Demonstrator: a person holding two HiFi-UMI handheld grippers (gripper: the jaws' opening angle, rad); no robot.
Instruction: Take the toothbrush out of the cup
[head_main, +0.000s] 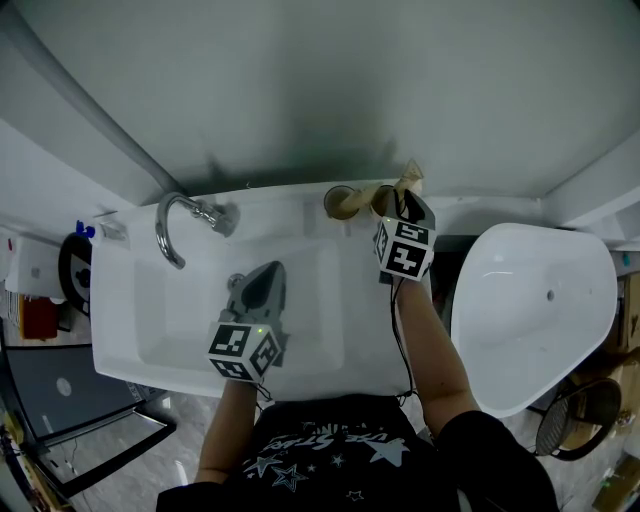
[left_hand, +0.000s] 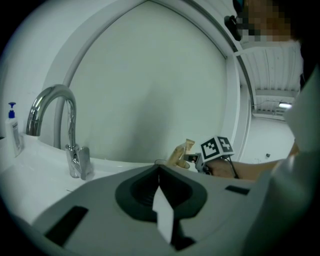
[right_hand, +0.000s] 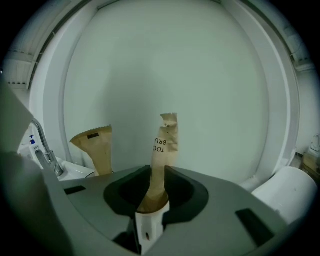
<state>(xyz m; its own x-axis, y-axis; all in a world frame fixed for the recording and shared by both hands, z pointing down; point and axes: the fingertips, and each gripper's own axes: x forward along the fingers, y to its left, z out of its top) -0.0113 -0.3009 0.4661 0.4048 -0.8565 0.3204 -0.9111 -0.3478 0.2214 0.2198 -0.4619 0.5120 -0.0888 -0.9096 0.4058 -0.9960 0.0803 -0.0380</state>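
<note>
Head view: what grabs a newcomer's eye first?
The right gripper at the back rim of the white sink, its jaws pinching a brown paper toothbrush packet that stands upright. Beside it, a second packet sticks out of the cup. The left gripper hangs shut over the sink.

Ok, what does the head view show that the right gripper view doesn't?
Only the head view shows the whole white sink, the left gripper hovering over its basin, and the person's arms.

Only the right gripper view shows the letters printed on the paper-wrapped toothbrush, which stands between the fingers of the right gripper.

Both views show the faucet, that toothbrush, and a second brown paper packet beside it.
</note>
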